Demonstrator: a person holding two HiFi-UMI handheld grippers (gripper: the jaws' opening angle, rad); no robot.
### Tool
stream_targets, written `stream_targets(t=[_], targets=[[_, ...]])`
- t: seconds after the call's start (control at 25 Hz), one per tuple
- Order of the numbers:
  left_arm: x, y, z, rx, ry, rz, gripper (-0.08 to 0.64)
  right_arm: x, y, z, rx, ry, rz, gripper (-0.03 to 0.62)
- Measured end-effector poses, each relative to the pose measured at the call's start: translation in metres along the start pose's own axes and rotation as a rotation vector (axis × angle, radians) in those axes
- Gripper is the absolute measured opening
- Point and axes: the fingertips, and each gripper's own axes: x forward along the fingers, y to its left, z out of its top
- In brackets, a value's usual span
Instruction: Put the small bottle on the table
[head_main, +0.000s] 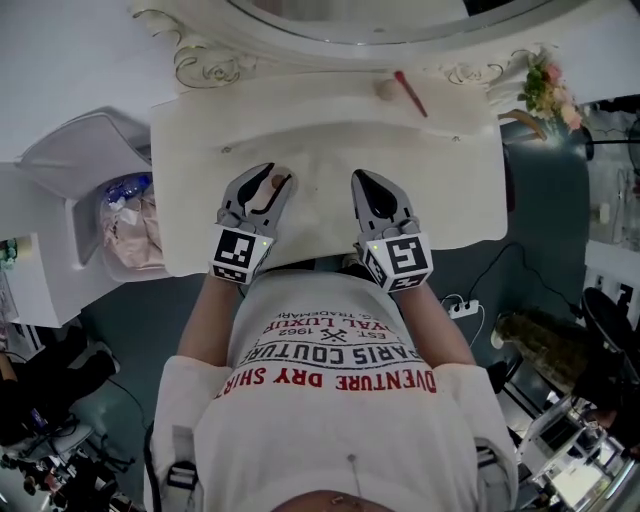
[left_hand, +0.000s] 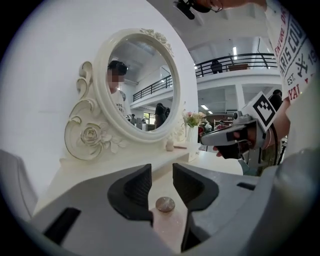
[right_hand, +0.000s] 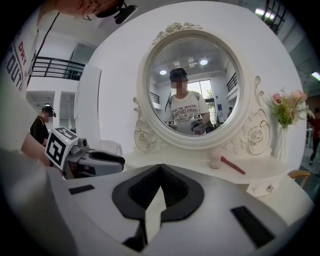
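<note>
- Left claw (left_hand: 161, 168): clenched on the small bottle (left_hand: 165, 204). The tips stand apart, and the bottle sits back between the jaws with its pale pink body filling the gap from side to side.
- The bottle's round brownish cap faces up toward the left gripper's camera. The cap is narrower than the gap.
- Head view: the bottle is over the front-left part of the white table (head_main: 330, 130), inside the left claw. No view shows whether its base touches the tabletop.
- Right claw (right_hand: 160, 170): clenched with the tips meeting and nothing between them. It hovers over the front of the table, right of the left claw and apart from it.
- The two claws sit roughly side by side near the table's front edge, both pointing at the mirror (right_hand: 194, 85).
- At the back of the table under the mirror, a red stick (head_main: 410, 93) lies beside a small pink lump (head_main: 385, 90). Both are well apart from the claws.
- Flowers (head_main: 545, 88) stand at the table's back-right corner.
- A white bin (head_main: 75, 230) with its lid up stands on the floor left of the table, with a bag inside.
</note>
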Motion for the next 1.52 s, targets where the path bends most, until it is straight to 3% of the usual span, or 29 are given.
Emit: stream_targets(t=[0.2,0.32,0.8,1.2,1.52], targets=[[-0.015,0.007,0.026,0.023,-0.025,0.064,0.037,-0.001,0.004,0.020,-0.031,-0.040,0.035,-0.002],[-0.021,0.009,0.038,0.041,-0.028,0.085,0.010,-0.001,0.007,0.031,-0.044,-0.063,0.061,-0.002],[-0.041,0.010,0.091,0.060,-0.078,0.178,0.008,-0.010,0.006,0.073,-0.083,-0.155,0.156,-0.002],[-0.038,0.003,0.102,0.044,-0.092,0.194,0.008,-0.016,0.004,0.084,-0.098,-0.180,0.198,-0.002],[-0.035,-0.002,0.110,0.037,-0.102,0.190,0.008,-0.019,-0.005,0.085,-0.090,-0.194,0.184,-0.002]])
